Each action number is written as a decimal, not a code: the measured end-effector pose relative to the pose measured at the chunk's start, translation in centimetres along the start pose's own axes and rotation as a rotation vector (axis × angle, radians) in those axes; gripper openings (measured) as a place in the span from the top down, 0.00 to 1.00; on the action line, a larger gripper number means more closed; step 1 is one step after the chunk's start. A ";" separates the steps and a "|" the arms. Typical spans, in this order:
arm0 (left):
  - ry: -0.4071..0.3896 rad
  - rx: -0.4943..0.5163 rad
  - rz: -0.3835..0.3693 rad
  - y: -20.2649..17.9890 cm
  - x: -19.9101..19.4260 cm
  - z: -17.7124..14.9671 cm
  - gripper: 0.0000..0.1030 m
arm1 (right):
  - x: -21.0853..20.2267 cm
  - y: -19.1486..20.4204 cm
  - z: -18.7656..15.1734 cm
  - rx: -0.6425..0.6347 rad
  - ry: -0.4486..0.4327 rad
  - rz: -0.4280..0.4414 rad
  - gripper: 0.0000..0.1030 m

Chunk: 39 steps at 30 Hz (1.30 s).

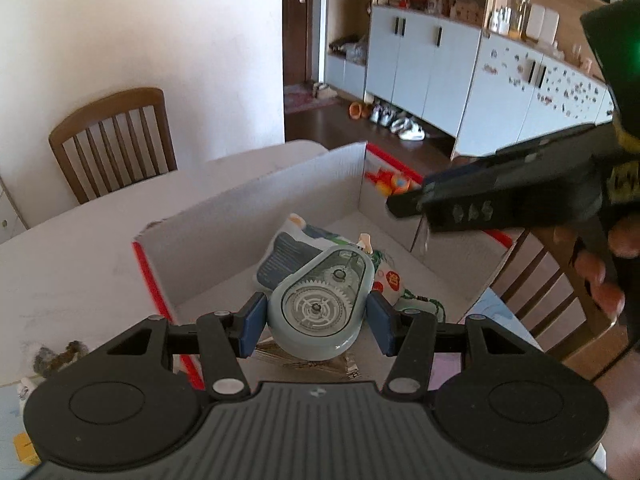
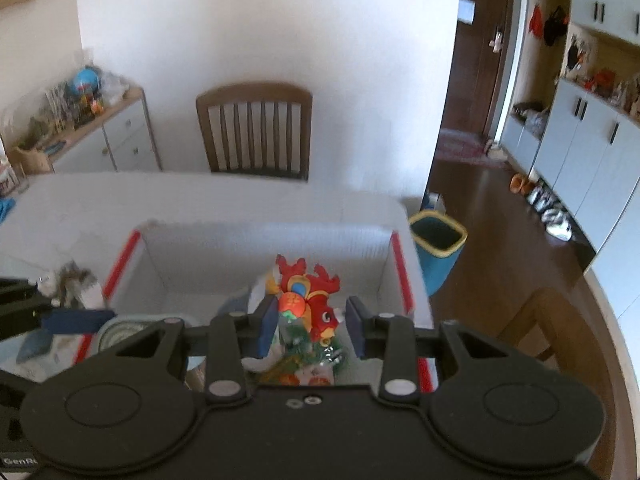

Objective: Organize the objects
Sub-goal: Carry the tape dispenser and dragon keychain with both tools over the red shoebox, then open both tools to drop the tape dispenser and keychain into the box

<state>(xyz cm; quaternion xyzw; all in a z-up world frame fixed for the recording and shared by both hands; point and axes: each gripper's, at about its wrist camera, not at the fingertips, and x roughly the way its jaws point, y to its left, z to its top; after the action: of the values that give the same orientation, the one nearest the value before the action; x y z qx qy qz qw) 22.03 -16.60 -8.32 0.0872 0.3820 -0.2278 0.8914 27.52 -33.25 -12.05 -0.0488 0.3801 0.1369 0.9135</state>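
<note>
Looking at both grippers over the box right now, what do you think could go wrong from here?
1. The correction tape dispenser sits between the left gripper pads with gaps showing; it may slip or land askew on the snack packets.
2. Both grippers crowd the cardboard box; the right gripper, around the red dragon toy, could bump the left.

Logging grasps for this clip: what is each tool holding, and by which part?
Left tool grips the correction tape dispenser by its wide rounded end. Right tool holds the red fish toy; grip point unclear.
</note>
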 end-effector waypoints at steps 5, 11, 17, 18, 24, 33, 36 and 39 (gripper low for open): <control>0.045 0.006 0.009 -0.4 2.0 0.2 0.48 | 2.2 0.2 -1.3 -0.013 0.060 0.013 0.66; 0.115 -0.015 -0.003 0.0 3.9 0.1 0.48 | 3.8 -1.4 -2.2 0.049 0.111 0.062 0.66; 0.162 -0.035 0.001 0.4 5.2 -0.4 0.48 | 4.8 -2.3 -3.2 0.069 0.148 0.081 0.65; 0.171 -0.039 -0.001 0.5 5.4 -0.5 0.48 | 4.9 -2.4 -3.3 0.072 0.155 0.086 0.65; 0.215 -0.060 -0.010 0.5 6.5 -0.6 0.48 | 5.5 -2.8 -4.0 0.079 0.183 0.088 0.65; 0.248 -0.082 -0.020 0.8 7.2 -1.0 0.48 | 5.3 -2.9 -3.8 0.088 0.174 0.093 0.58; 0.244 -0.085 -0.025 0.8 7.1 -1.1 0.47 | 4.7 -2.9 -3.6 0.096 0.160 0.099 0.55; 0.230 -0.089 -0.032 0.7 6.4 -1.1 0.46 | 3.9 -3.0 -3.5 0.100 0.148 0.104 0.55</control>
<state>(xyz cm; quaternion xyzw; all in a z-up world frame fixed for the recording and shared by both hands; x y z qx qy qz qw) 25.53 -17.77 -13.76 0.0670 0.4928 -0.2134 0.8409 28.61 -35.97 -17.32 0.0068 0.4548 0.1608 0.8759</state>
